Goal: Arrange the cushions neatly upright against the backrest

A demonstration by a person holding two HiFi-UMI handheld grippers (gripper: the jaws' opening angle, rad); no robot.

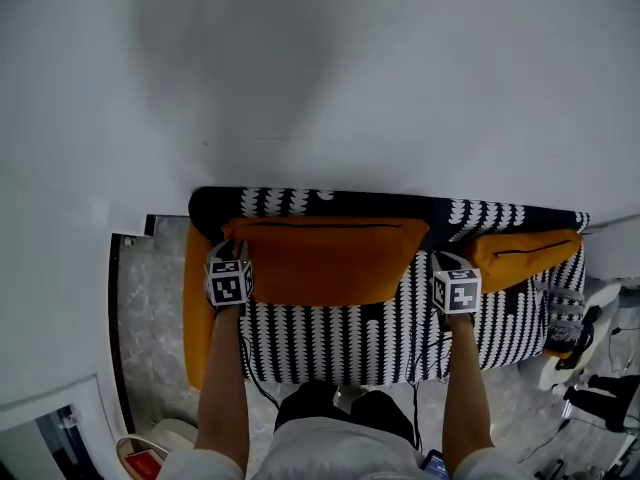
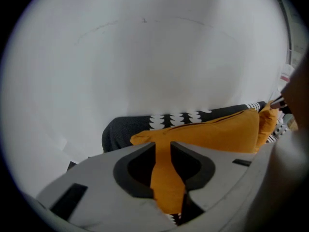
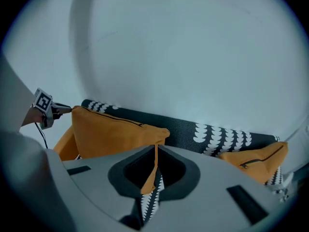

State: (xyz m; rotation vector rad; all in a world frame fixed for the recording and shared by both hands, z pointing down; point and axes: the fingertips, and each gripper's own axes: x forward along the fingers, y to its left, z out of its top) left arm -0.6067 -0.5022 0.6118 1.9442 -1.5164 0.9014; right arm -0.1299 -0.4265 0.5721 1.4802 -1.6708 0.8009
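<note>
A large orange cushion (image 1: pixel 320 258) stands upright against the backrest (image 1: pixel 400 203) of a black-and-white patterned sofa. My left gripper (image 1: pixel 232 253) is at its left corner. In the left gripper view the jaws (image 2: pixel 164 168) stand apart, open, with the cushion's orange fabric (image 2: pixel 212 129) lying between them. My right gripper (image 1: pixel 447 260) is at the cushion's right corner. In the right gripper view it (image 3: pixel 153 170) is shut on a thin fold of the cushion (image 3: pixel 111 134). A second orange cushion (image 1: pixel 525 253) (image 3: pixel 256 161) leans on the backrest at the right, untouched.
The sofa has an orange armrest (image 1: pixel 195 308) at its left and a patterned seat (image 1: pixel 330 338) in front of me. A white wall rises behind it. Marble floor (image 1: pixel 150 308) lies to the left. White objects and cables (image 1: pixel 570 358) crowd the sofa's right end.
</note>
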